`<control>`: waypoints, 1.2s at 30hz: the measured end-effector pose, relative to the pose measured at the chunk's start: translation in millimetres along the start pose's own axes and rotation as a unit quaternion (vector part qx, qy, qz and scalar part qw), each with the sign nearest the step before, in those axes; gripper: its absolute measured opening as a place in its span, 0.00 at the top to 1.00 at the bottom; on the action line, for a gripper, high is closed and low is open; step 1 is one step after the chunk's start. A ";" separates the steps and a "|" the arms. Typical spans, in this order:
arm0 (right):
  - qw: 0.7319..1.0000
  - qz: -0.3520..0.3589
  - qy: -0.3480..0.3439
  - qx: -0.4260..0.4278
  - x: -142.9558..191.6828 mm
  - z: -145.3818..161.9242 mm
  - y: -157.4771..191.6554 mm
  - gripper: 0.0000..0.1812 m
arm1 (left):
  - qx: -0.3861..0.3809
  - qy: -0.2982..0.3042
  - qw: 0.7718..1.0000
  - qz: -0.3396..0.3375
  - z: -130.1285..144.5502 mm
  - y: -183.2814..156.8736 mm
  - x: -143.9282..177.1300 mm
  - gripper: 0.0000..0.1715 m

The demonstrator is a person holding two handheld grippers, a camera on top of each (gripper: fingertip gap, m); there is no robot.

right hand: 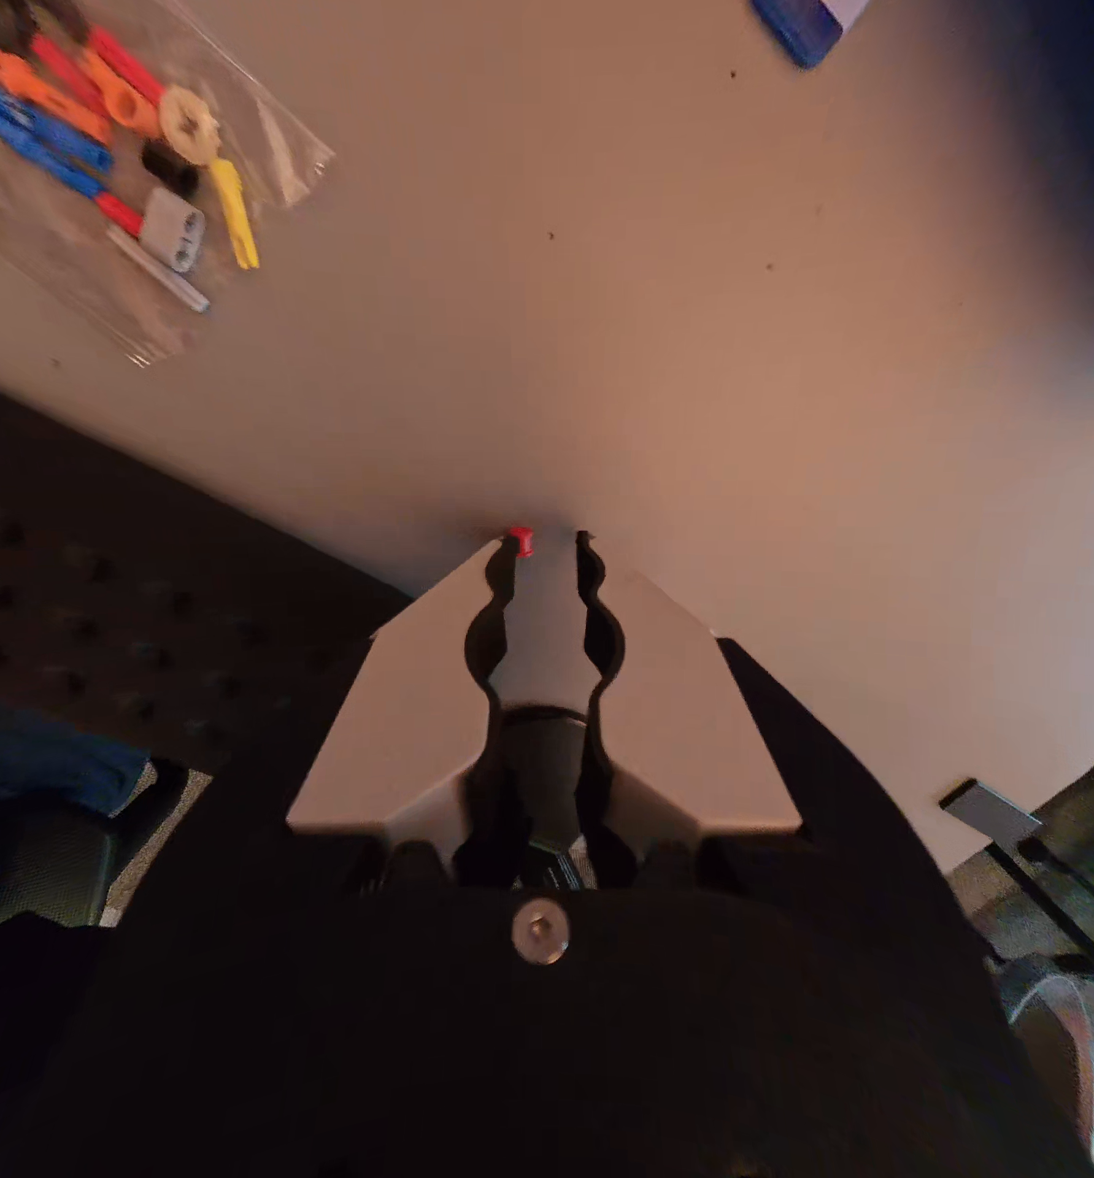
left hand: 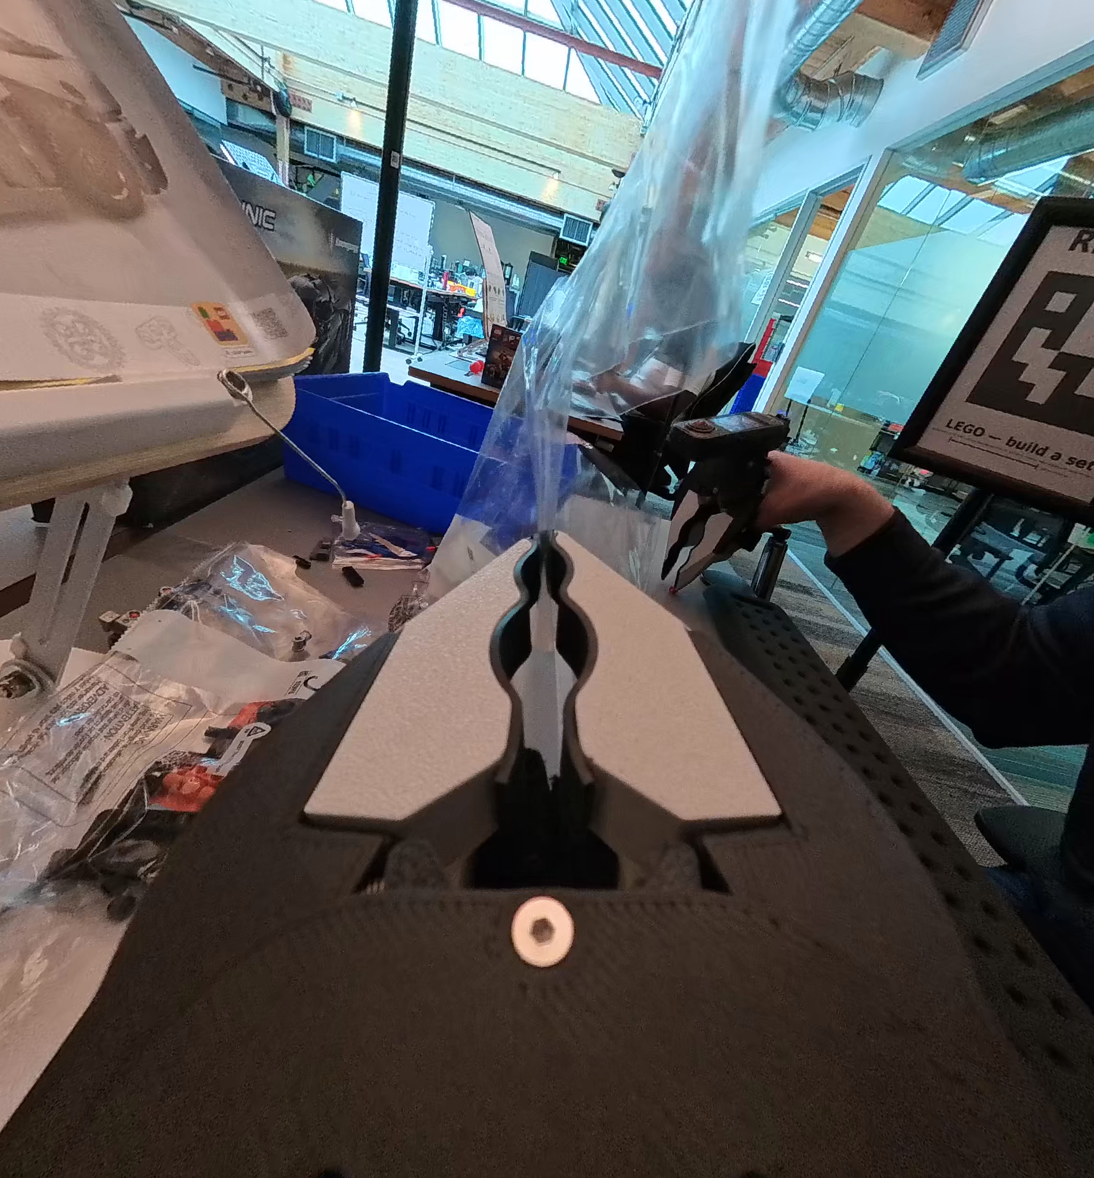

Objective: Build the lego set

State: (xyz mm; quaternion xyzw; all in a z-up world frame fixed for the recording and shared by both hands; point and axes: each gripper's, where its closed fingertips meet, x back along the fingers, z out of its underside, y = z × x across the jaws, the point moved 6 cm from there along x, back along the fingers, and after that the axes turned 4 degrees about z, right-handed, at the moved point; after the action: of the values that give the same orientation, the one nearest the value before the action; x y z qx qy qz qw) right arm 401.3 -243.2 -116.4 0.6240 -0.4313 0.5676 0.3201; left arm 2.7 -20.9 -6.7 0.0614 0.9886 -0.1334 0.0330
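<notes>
My left gripper [left hand: 544, 542] is shut on a clear plastic bag [left hand: 646, 331] and holds it up above the table; the bag hangs tall in front of the view. My right gripper [right hand: 547, 542] is open, tips down on the table [right hand: 722, 382], with a small red Lego piece [right hand: 521, 542] lying between its fingers, against the left fingertip. The right gripper also shows in the left wrist view [left hand: 691, 561], held by a hand, its tips at the red piece [left hand: 673, 590]. A small clear bag of coloured Lego parts [right hand: 104, 153] lies at the upper left.
Several crumpled bags of parts [left hand: 149, 701] and loose black pins [left hand: 340, 567] lie on the table at left. A blue bin [left hand: 391, 440] stands behind. An instruction booklet on a white stand [left hand: 104, 306] rises at left. A framed sign [left hand: 1041, 357] stands at right. A black perforated mat [right hand: 117, 605] borders the table. There is about 45 cm between the tips of the two grippers.
</notes>
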 end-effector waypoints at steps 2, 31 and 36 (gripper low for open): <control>1.000 -0.006 -0.005 0.001 -0.1 0.2 0.4 0.96 | 0.001 0.000 1.000 0.000 0.1 0.1 0.1 1.00; 0.912 -0.025 -0.355 0.204 120.2 -198.4 100.0 0.98 | -0.001 0.008 1.000 0.008 1.5 -2.8 -4.4 1.00; 0.886 0.001 -0.390 0.252 142.9 -268.1 131.9 0.98 | -0.002 0.013 1.000 0.014 2.0 -3.6 -5.8 1.00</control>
State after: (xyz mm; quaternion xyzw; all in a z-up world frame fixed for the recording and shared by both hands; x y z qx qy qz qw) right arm 164.1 -85.7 52.8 0.8540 -0.3648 0.3684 -0.0427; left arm 8.1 -25.5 -7.2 0.0764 0.9883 -0.1299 0.0221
